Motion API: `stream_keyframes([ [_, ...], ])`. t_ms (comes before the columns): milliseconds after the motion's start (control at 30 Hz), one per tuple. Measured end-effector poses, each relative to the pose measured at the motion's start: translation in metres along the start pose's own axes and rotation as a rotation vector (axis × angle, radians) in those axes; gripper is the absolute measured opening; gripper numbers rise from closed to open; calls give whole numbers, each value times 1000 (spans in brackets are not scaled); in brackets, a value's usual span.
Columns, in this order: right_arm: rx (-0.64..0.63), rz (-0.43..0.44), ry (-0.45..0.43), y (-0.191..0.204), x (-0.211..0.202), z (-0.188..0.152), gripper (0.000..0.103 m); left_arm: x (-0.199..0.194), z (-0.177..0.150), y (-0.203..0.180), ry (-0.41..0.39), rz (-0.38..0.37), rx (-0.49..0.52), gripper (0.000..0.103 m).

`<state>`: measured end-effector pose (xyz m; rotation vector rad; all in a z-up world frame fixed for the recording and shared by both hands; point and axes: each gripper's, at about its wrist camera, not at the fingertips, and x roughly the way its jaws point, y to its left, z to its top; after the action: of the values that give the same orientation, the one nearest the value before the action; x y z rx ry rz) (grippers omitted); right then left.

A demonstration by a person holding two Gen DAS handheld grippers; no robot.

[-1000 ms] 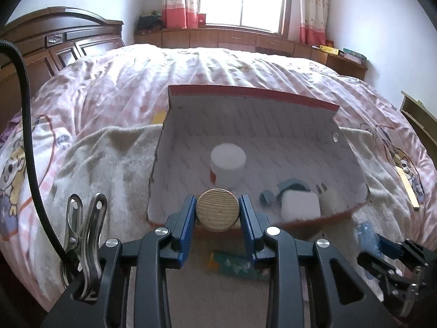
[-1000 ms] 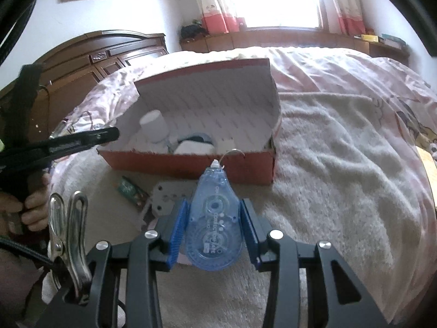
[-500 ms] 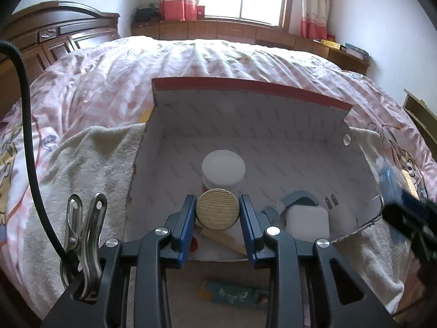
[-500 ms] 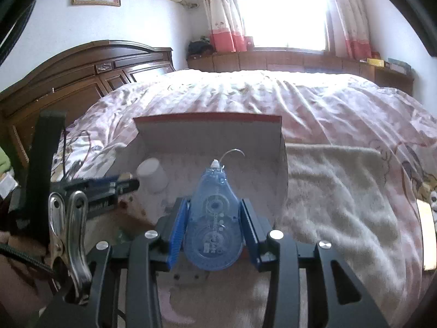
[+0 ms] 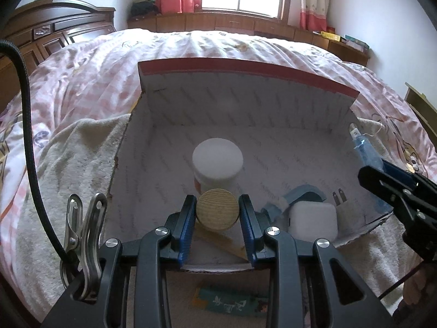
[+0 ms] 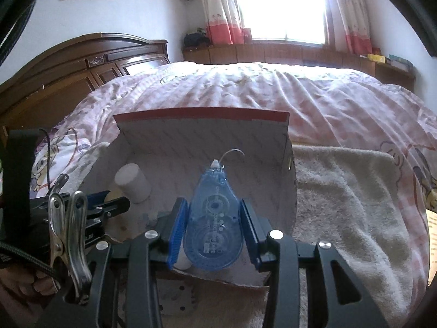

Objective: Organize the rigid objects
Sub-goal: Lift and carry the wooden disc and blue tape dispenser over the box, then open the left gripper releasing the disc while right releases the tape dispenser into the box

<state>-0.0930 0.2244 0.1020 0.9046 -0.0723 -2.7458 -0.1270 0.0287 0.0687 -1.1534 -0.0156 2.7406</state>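
Probably a home bedroom: quilted bed (image 6: 300, 95), wooden headboard (image 6: 82, 65), curtained window (image 6: 281, 5).

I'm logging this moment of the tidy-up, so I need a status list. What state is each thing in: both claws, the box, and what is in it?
Left claw: shut on the wooden disc, over the box.
Right claw: shut on the blue correction tape dispenser, over the box.
Cardboard box: open, lid flap raised.
White jar: upright in the box, lid on.
White charger: lying in the box.
Green packet: outside the box, on the towel.
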Motion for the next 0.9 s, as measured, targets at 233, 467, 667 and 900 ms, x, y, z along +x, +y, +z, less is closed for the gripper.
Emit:
stream_keyframes([
  [233, -9, -16, 12, -1, 7, -2, 41, 4, -1, 0, 27, -6, -12, 32],
  [467, 7, -18, 25, -2, 10, -4, 42, 0, -2, -2, 23, 3, -9, 33],
  [667, 19, -22, 5, -3, 5, -3, 51, -4, -3, -3, 18, 16, -3, 33],
  [900, 26, -21, 7, -3, 1, -5, 51, -8, -3, -1, 14, 19, -5, 33],
])
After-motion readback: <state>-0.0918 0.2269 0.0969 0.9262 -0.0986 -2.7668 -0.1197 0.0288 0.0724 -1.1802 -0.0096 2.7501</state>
